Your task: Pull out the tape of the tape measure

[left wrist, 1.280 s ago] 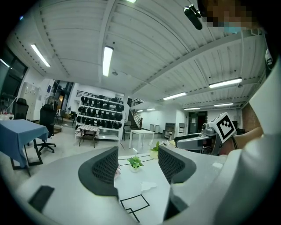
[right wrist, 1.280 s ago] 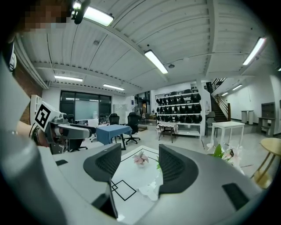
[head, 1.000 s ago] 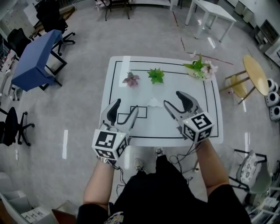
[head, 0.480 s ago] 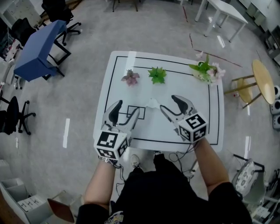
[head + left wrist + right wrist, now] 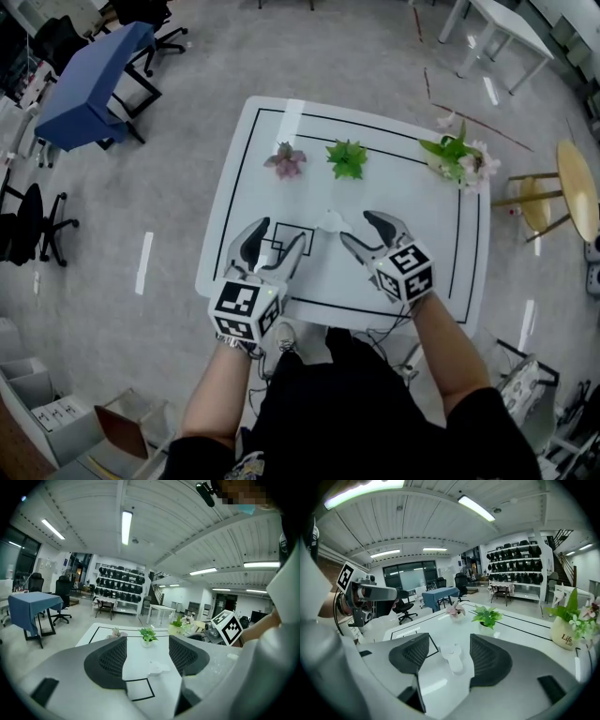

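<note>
While both grippers hover with nothing held, we start from the white table (image 5: 412, 202), which fills the middle of the head view, a black line running inside its edge. Next in size come the tools. The left gripper (image 5: 280, 234) sits lower left of centre, its jaws spread wide over bare tabletop. The right gripper (image 5: 357, 226), lower right of centre, is equally parted and empty.

Across the upper part of the table stand three potted plants: a flowering one (image 5: 459, 155) at upper right, a green one (image 5: 348, 159) in the middle, and a pink one (image 5: 286, 161) left of it. Smallest is the tape measure (image 5: 330, 221), a white case lying flat at the table's centre, between the two grippers and just ahead of their tips. Each gripper view frames it in the gap between its own jaws.

We judge the step in hand to be the approach. To do it well, we would clamp the case by its flanks with one gripper and pinch the tape's end tab with the other. We cannot make out which side that tab faces. A straight, level pull away from the case should keep the tape from kinking and the light case from skidding.
</note>
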`<action>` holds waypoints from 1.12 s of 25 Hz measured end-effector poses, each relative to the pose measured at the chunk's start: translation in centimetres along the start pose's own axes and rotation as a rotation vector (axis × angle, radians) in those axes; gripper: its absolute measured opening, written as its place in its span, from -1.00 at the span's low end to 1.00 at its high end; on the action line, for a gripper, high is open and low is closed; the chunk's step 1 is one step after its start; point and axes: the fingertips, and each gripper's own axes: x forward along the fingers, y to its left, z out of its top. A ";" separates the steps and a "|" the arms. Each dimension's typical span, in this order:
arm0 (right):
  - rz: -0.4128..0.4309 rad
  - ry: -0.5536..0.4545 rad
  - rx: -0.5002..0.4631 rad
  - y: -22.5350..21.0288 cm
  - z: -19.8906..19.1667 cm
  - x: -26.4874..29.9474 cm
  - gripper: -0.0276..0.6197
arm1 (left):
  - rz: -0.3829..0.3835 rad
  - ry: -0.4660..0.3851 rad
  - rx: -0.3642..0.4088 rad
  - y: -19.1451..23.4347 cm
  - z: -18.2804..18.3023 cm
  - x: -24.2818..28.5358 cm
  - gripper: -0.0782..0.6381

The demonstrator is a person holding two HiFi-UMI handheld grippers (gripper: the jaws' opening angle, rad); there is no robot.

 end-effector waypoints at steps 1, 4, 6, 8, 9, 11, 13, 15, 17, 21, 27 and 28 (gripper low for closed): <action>0.008 0.015 -0.007 -0.1 -0.5 0.4 -0.11 | 0.003 0.004 -0.005 0.0 -0.2 0.2 -0.03; 0.030 0.062 -0.029 -0.4 -2.0 1.6 -0.11 | 0.007 0.015 -0.018 0.1 -0.9 0.8 -0.04; 0.042 0.087 -0.033 -0.6 -2.9 2.4 -0.12 | 0.011 0.022 -0.025 0.1 -1.3 1.1 -0.04; 0.053 0.107 -0.037 -0.8 -3.7 3.1 -0.12 | 0.015 0.029 -0.032 0.2 -1.8 1.3 -0.04; 0.058 0.118 -0.040 -0.9 -4.1 3.4 -0.12 | 0.018 0.032 -0.036 0.3 -2.1 1.4 -0.04; 0.067 0.144 -0.052 -1.0 -4.9 4.1 -0.12 | 0.024 0.039 -0.044 0.5 -2.5 1.6 -0.04; 0.074 0.166 -0.069 -1.0 -5.6 4.7 -0.12 | 0.030 0.046 -0.051 0.7 -3.0 1.8 -0.04; 0.079 0.188 -0.088 -1.1 -6.3 5.2 -0.12 | 0.036 0.050 -0.056 0.9 -3.3 1.8 -0.04; 0.085 0.206 -0.105 -1.0 -6.8 5.7 -0.13 | 0.042 0.055 -0.065 1.0 -3.7 1.8 -0.04; 0.102 0.259 -0.137 -0.7 -7.6 6.4 -0.15 | 0.052 0.063 -0.081 1.2 -4.1 1.7 -0.04; 0.089 0.301 -0.172 -0.7 -8.6 7.3 -0.22 | 0.059 0.066 -0.089 1.2 -4.5 1.3 -0.04; 0.086 0.304 -0.172 -0.8 -8.7 7.4 -0.23 | 0.061 0.067 -0.090 1.2 -4.6 1.3 -0.04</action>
